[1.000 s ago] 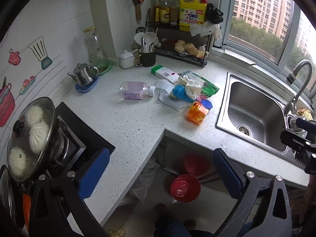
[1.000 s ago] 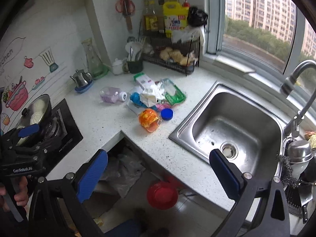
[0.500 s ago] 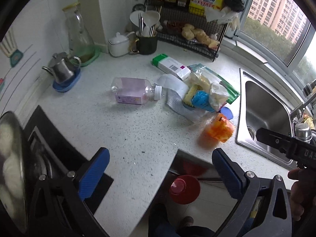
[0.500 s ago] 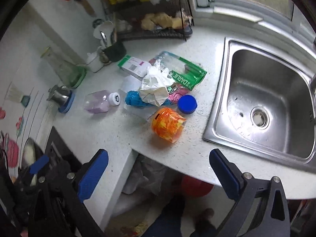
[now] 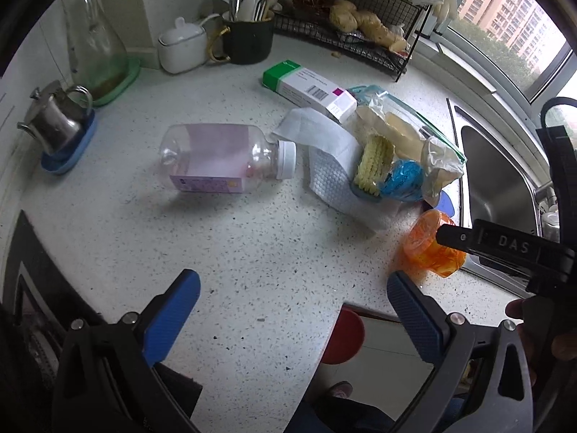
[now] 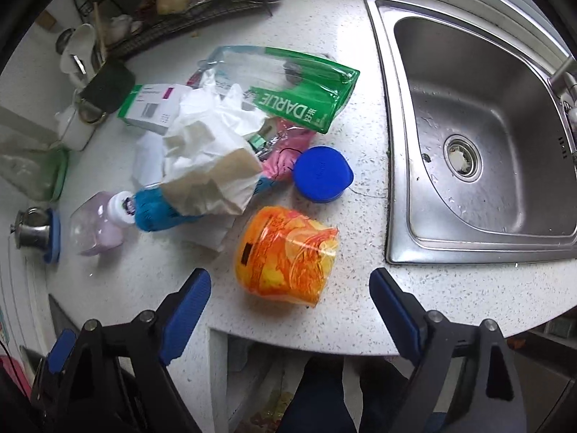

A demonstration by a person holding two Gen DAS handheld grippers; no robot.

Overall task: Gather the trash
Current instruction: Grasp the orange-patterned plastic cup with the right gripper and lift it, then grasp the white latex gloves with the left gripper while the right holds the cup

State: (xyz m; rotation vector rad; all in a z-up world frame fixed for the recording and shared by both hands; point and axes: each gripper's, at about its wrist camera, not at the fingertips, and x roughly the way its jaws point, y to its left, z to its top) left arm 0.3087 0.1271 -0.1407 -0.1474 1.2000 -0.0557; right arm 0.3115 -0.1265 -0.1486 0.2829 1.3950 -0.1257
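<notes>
Right gripper point(image 6: 290, 285), jaws spread and closing, nothing yet pinched, poised over the orange wrapper-covered tub point(image 6: 286, 254) lying on its side near the counter edge point(image 6: 288, 342). Left gripper point(image 5: 294, 301), jaws spread and empty, over bare counter short of the plastic bottle point(image 5: 225, 158). Beyond lie the blue lid point(image 6: 321, 175), crumpled tissue point(image 6: 212, 151) and green bag point(image 6: 299, 90), beside the sink point(image 6: 479, 126). Risk: the glossy, rounded tub may roll or squirt from the closing pads and drop off the edge.
</notes>
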